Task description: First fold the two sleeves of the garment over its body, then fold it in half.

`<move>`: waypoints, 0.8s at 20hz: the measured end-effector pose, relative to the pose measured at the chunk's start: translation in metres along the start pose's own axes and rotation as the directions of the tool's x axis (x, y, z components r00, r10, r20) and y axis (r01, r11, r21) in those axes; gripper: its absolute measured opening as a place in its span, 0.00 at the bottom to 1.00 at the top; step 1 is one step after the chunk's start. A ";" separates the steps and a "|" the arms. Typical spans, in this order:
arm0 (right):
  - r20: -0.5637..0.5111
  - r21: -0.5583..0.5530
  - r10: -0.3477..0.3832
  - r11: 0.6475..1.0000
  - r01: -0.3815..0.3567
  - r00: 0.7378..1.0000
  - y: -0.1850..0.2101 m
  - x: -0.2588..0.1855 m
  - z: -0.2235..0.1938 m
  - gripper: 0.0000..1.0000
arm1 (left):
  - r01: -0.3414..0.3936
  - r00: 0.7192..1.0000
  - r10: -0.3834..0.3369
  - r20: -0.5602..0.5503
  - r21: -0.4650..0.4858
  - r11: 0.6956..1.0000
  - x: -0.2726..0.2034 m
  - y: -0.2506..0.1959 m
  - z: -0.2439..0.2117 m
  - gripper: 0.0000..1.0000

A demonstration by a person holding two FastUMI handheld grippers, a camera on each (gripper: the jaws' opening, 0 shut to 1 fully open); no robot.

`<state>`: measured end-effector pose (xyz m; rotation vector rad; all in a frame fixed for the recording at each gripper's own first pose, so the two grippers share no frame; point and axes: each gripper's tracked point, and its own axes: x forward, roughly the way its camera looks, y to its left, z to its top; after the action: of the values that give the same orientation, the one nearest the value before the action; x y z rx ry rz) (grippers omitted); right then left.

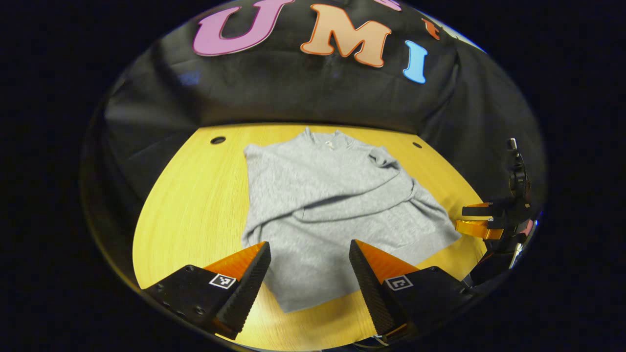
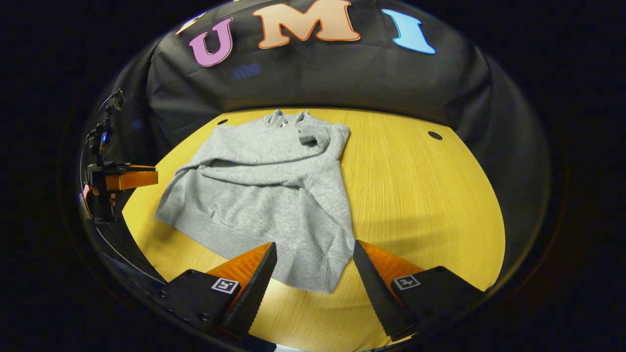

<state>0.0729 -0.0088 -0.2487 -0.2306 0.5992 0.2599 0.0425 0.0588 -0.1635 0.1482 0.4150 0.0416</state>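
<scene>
Here, largest to smallest:

Counter (image 1: 195, 205): yellow wood grain, carrying the garment; bare wood lies to both sides of it.

Garment (image 1: 332, 205): a grey sweatshirt lying flat near the middle of the counter, collar toward the booth wall, hem toward both claws. In the right gripper view it is the same garment (image 2: 264, 195), its near hem corner lying just ahead of that claw.

Sleeves: both look already laid across the body; one sleeve (image 1: 352, 203) runs as a diagonal band over the chest, and a cuff (image 2: 313, 138) sits bunched near the collar.

Step in hand: judging by this, the fold in half. To do it well, take the hem at both corners together, lift low, carry it evenly toward the collar so the sleeves stay tucked, and line up the edges before letting go.

Left claw (image 1: 309, 258): jaws wide apart, holding nothing, poised over the hem without touching it.

Right claw (image 2: 313, 259): likewise spread wide and empty, above the near hem corner.
</scene>
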 end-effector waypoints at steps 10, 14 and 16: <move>-0.074 0.030 -0.032 0.999 0.034 0.997 0.000 0.025 -0.029 0.94 | -0.147 0.983 0.140 -0.115 -0.053 0.988 0.020 0.021 -0.070 0.95; -0.061 0.032 -0.056 0.998 0.058 0.997 0.001 0.027 -0.032 0.94 | -0.167 0.983 0.165 -0.082 -0.010 0.986 0.022 0.020 -0.070 0.93; -0.053 0.048 -0.061 0.997 0.063 0.997 0.004 0.025 -0.031 0.94 | -0.168 0.984 0.166 -0.065 -0.015 0.986 0.021 0.020 -0.070 0.90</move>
<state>0.0755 -0.0101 -0.2890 -0.2083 0.6476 0.1792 0.0335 0.0894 -0.2319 0.1618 0.4649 0.2160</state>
